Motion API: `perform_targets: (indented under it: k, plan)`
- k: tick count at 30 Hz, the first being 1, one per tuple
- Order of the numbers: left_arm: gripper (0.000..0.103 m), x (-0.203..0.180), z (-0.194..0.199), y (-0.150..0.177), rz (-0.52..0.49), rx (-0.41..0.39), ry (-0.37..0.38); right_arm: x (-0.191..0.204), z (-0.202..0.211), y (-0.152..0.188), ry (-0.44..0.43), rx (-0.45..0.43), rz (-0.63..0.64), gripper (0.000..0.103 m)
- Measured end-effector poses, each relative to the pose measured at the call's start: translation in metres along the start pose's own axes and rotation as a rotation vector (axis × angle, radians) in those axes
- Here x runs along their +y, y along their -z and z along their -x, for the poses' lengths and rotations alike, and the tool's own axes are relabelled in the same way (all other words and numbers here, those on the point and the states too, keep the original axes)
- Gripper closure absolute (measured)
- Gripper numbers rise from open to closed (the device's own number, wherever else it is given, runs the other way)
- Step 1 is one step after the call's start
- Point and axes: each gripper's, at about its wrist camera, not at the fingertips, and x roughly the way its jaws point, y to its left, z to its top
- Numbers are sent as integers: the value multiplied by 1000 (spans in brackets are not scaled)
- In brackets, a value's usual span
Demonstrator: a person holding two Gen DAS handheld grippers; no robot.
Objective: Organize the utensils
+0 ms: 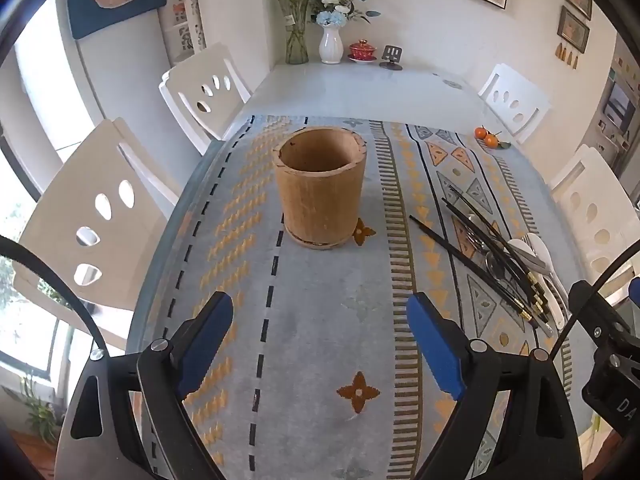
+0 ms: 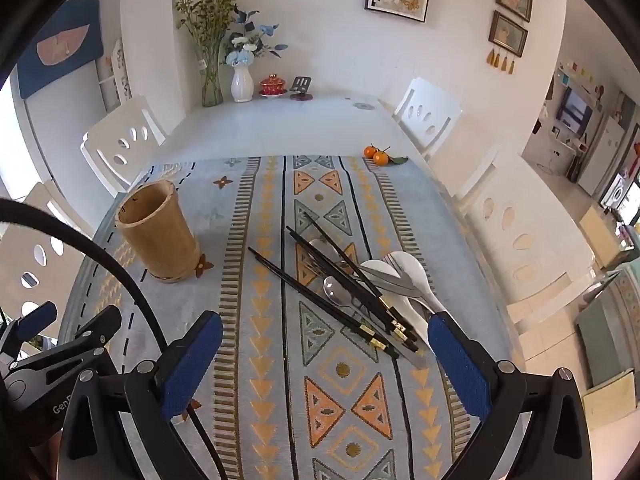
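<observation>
We're hovering both grippers with jaws apart, holding nothing. Utensil pile (image 2: 360, 300) is lying at 12 o'clock of the right gripper (image 2: 326, 364), long axes running 10-to-4. Bamboo holder (image 1: 320, 188) is sitting 12 o'clock of the left gripper (image 1: 320, 348). Right is nearer.

We see our right gripper (image 2: 326, 344) tilted down over the patterned tablecloth (image 2: 264, 320), its blue-padded jaws standing wide apart with nothing between them. Just beyond them lies a loose heap of utensils: black chopsticks (image 2: 320, 288) crossing over a metal spoon (image 2: 334, 289) and two white ceramic spoons (image 2: 404, 270). Well to the left stands an upright, empty bamboo holder (image 2: 158, 232). Two small oranges (image 2: 376, 154) sit near the cloth's far edge. Our left gripper (image 2: 60, 332) shows at the lower left corner. White chairs (image 2: 430, 114) flank the table.
</observation>
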Motion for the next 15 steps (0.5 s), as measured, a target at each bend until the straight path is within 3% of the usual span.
perform_targets:
  k: [15]
  plan:
    - [15, -1, 5, 6, 4, -11, -6, 5, -5, 1, -27, 32, 2, 1]
